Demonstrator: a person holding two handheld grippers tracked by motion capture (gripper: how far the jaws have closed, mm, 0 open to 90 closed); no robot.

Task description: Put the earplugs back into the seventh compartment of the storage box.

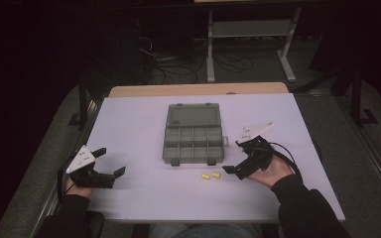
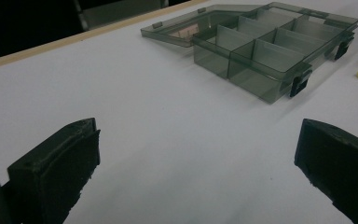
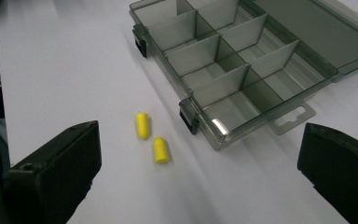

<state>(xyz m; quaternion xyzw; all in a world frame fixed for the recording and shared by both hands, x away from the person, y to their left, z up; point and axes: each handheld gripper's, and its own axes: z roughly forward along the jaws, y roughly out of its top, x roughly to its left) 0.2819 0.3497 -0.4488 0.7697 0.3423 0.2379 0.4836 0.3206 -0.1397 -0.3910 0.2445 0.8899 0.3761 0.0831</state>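
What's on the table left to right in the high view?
Left gripper → open compartment box → first yellow earplug → second yellow earplug → right gripper.

open organizer box (image 1: 193, 133) mid-surface (image 1: 139, 198); two yellow earplugs (image 1: 210, 175) just beside the right tool (image 1: 238, 157); left tool (image 1: 109, 161) well apart.
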